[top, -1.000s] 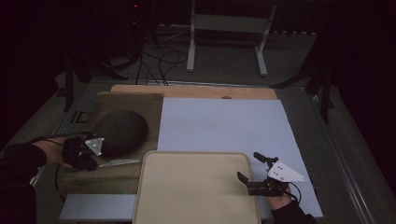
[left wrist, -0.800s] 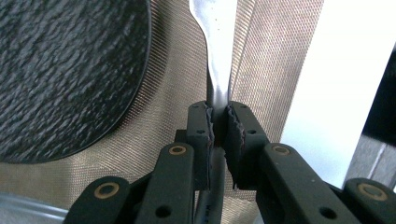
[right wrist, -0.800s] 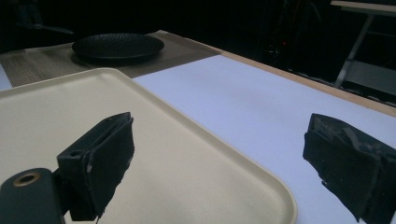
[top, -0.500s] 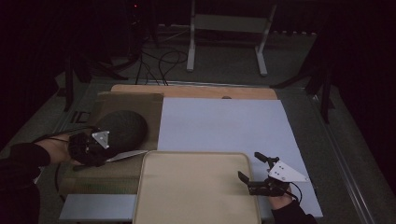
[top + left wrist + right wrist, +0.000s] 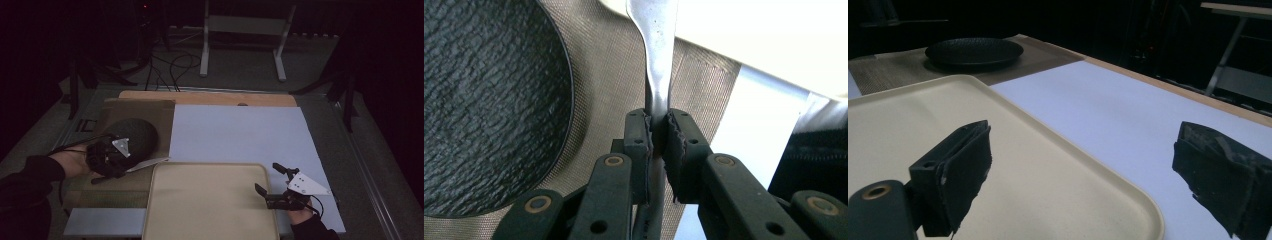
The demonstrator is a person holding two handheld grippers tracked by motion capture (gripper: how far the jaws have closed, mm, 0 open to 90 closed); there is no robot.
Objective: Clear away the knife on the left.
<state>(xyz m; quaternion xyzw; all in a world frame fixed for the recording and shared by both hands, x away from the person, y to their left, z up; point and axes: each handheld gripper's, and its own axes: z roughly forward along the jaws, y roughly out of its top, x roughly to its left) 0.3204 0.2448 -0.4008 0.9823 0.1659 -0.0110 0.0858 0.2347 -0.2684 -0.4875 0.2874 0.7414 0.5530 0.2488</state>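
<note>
Item 1, nearest the person: cream tray [image 5: 210,205], rectangular with rounded corners and a raised rim, at the near edge of the table. Nothing lies in it.

Item 2: right gripper [image 5: 274,181], held by a hand at the tray's right rim. Jaws stand wide apart with nothing between them. In the right gripper view one jaw hangs over the tray [image 5: 998,165], the other over the white sheet [image 5: 1108,115] beside it.

Item 3: left gripper [image 5: 131,162], held by a hand left of the tray, above the woven mat [image 5: 140,112]. Jaws are closed on the handle of a metal utensil [image 5: 148,163]. In the left gripper view the pads [image 5: 674,142] pinch the narrow silver handle [image 5: 657,65], which widens as it runs away toward the tray's corner. Its working end is cut off by the frame, so the kind of utensil cannot be told. The utensil is off the mat, carried in the grip, just beside the plate.

Item 4: black plate [image 5: 131,136], round, rough-textured, lying flat on the mat, partly behind the left gripper. The same plate [image 5: 484,100] sits beside the left jaw, apart from the utensil.

Item 5: white sheet [image 5: 240,135], covering the middle and right of the table, beyond the tray.

Item 6: wooden board [image 5: 210,98], a strip along the sheet's far edge.

Item 7, farthest: grey metal stand [image 5: 245,45] on the floor.
</note>
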